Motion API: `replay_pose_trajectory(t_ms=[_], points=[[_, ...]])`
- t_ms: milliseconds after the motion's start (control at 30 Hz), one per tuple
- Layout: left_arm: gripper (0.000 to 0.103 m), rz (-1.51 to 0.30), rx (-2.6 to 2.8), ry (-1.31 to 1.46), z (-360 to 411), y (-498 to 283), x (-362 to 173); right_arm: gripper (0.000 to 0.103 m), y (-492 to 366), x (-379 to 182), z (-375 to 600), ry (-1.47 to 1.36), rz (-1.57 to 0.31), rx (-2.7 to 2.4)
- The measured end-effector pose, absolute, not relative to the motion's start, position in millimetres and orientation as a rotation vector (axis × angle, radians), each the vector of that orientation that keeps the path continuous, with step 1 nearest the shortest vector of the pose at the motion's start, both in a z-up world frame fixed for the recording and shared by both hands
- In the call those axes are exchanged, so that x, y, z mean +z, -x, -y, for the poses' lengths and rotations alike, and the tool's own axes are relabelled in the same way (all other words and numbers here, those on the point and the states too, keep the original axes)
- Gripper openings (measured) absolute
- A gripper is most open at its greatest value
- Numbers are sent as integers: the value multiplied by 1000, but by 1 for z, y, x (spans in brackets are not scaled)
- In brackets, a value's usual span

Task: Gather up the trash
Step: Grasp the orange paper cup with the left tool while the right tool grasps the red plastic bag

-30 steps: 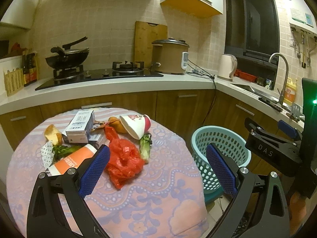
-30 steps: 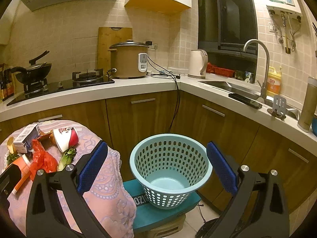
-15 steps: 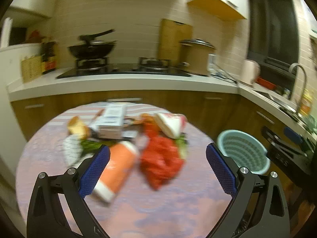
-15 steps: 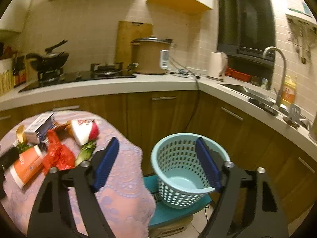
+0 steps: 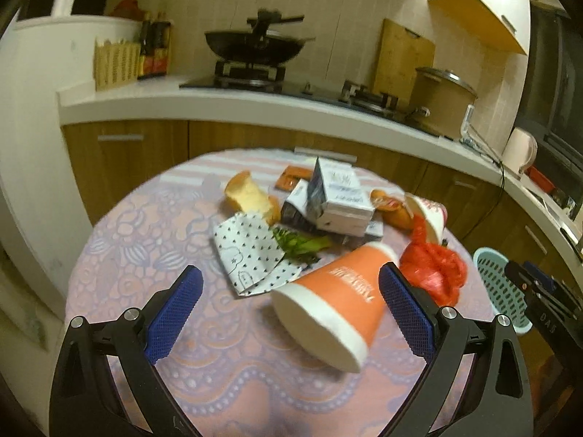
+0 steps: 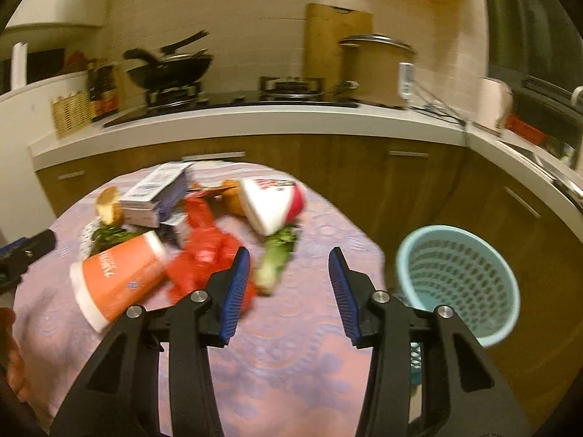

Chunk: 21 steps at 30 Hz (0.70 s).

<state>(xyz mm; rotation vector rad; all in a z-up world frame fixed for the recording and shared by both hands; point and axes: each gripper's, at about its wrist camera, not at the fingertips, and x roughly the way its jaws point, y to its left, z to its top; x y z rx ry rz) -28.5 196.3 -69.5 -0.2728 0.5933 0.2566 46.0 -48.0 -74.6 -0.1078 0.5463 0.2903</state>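
Trash lies in a heap on the round table (image 5: 153, 225) with the pink cloth. An orange paper cup (image 5: 335, 302) lies on its side right in front of the left gripper (image 5: 291, 313), between its two blue pads but not touching them. Those jaws stand wide apart and hold nothing. Just past the cup, to the right, is a crumpled red plastic bag (image 5: 433, 269). To the left of the cup lies a dotted napkin (image 5: 251, 258), with some green leaves (image 5: 302, 244) beside it. Farther back are a piece of bread (image 5: 251, 196), a white carton (image 5: 339, 200) and a tipped white bowl cup (image 5: 430, 218).

The right gripper (image 6: 289, 284) hovers over the near side of the table. Its jaws have just been closing, and they stand partly apart with nothing between them. Just ahead of it lies a green vegetable stalk (image 6: 275, 258), and the red bag is by its left pad. The orange cup is farther left.

A light blue basket (image 6: 455, 280) stands off the table, low and to the right of the right gripper. Behind everything runs the kitchen counter (image 6: 255, 120) with a black wok (image 5: 255, 42) on the stove.
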Motion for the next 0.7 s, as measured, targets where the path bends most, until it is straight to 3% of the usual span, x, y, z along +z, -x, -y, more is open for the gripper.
replay_pose_trajectory(t_ms=[633, 700], points=[[92, -806, 60, 375, -186, -29, -133, 42, -74, -98, 17, 158, -618, 379], [81, -798, 46, 374, -184, -28, -132, 42, -74, -99, 18, 156, -621, 392]])
